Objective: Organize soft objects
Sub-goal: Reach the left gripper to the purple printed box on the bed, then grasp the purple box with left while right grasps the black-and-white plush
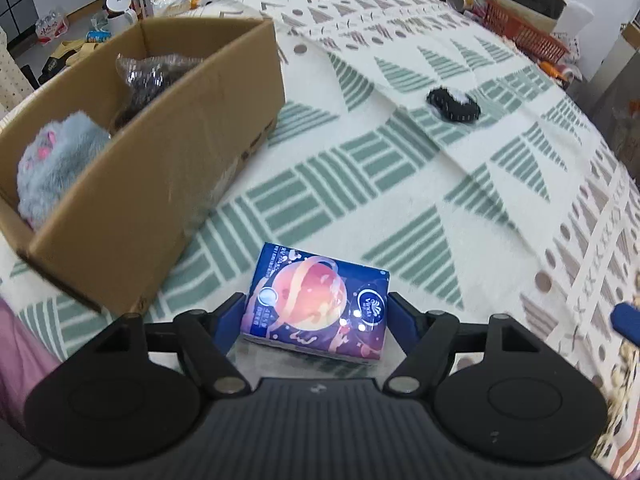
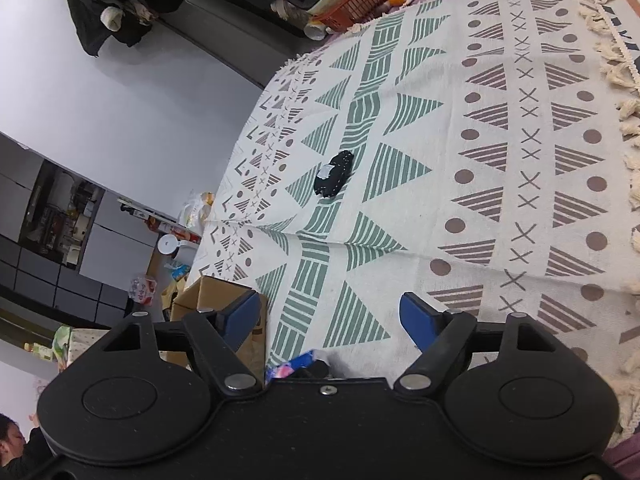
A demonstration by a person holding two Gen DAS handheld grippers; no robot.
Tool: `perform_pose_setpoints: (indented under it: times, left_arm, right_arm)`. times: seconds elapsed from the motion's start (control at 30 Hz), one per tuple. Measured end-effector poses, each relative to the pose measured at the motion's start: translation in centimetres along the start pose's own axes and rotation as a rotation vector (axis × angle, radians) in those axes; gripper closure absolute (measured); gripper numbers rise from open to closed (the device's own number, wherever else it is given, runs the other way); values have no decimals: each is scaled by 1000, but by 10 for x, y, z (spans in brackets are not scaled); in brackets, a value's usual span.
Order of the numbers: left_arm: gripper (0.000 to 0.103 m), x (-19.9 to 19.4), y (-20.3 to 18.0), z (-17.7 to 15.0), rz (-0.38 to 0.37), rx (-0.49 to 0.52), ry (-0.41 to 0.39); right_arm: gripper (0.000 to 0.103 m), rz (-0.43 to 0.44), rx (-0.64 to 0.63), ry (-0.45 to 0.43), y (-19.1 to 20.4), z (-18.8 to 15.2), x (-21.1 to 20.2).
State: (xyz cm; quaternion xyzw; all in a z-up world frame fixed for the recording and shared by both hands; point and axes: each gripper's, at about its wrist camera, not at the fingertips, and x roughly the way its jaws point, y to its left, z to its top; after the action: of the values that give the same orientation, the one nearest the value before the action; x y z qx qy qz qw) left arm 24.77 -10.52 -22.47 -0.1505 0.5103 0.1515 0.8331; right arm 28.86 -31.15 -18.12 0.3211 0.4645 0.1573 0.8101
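Tissues first: your left claw [image 1: 316, 312] sits at the bottom centre of its frame with the tissue pack [image 1: 318, 304] between its blue fingers [image 1: 230, 316], which press or nearly press its two sides, so it looks gripped. I judge the hold shallow, since only the near end is between the pads; a quick swing toward the box could let the slick wrapper slip or twist out.

Left of centre, the cardboard box [image 1: 160, 184] stands on the patterned cloth [image 1: 360, 184], already holding a grey plush toy [image 1: 60, 168] and a bagged dark item [image 1: 154, 76] behind it. Its near wall is tall, so carry the pack high or it may clip the rim and shove the box.

Your right claw [image 2: 328, 320] is spread wide and holds nothing, above bare cloth at the bottom of its frame.

Farther off, a black sock [image 1: 452, 104] lies alone at upper right in the left view, well apart from the box. A fold in the cloth runs near it; a low claw could snag the fabric and drag it.
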Motion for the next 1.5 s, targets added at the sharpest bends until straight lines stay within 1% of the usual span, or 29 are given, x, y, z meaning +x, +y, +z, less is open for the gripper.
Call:
perform_pose_setpoints:
  times: [0.23, 0.37, 0.47, 0.57, 0.67, 0.77, 0.87, 1.0, 1.13, 1.23, 1.33, 1.4, 1.5]
  left_arm:
    - [29, -7, -3, 25, -33, -2, 0]
    - [29, -11, -4, 43, -45, -6, -5]
    - [29, -14, -6, 60, -60, -11, -13]
    - [29, -16, -11, 80, -79, -11, -28]
    - [29, -18, -17, 100, -98, -3, -41]
    - [29, -17, -20, 119, -106, 2, -53]
    - [29, -11, -22, 136, -112, 4, -56]
    - [29, 0, -23, 155, -119, 10, -50]
    - [29, 13, -24, 172, -116, 29, -39]
    - [29, 24, -24, 183, -116, 36, -28]
    - [29, 33, -28, 190, -119, 51, -19]
    - [29, 38, -30, 193, -123, 61, -15]
    - [29, 46, -32, 198, -118, 70, -4]
  right_arm:
    - [29, -40, -7, 26, 5, 10, 26]
    - [29, -35, -7, 8, 10, 23, 36]
    - [29, -31, -13, -15, 15, 38, 43]
    - [30, -32, -1, -13, 16, 52, 56]
    - [34, -38, 23, -4, 15, 62, 72]
    - [36, -42, 45, 12, 14, 69, 88]
    - [39, -44, 65, 23, 14, 78, 105]
    - [40, -34, 54, 11, 13, 85, 121]
    - [45, -3, 82, 42, 10, 87, 141]
    - [47, -25, 86, 62, 6, 89, 155]
    - [47, -33, 94, 35, 3, 96, 158]
    - [47, -21, 106, 26, 1, 100, 160]
    - [48, -30, 120, 42, -2, 101, 170]
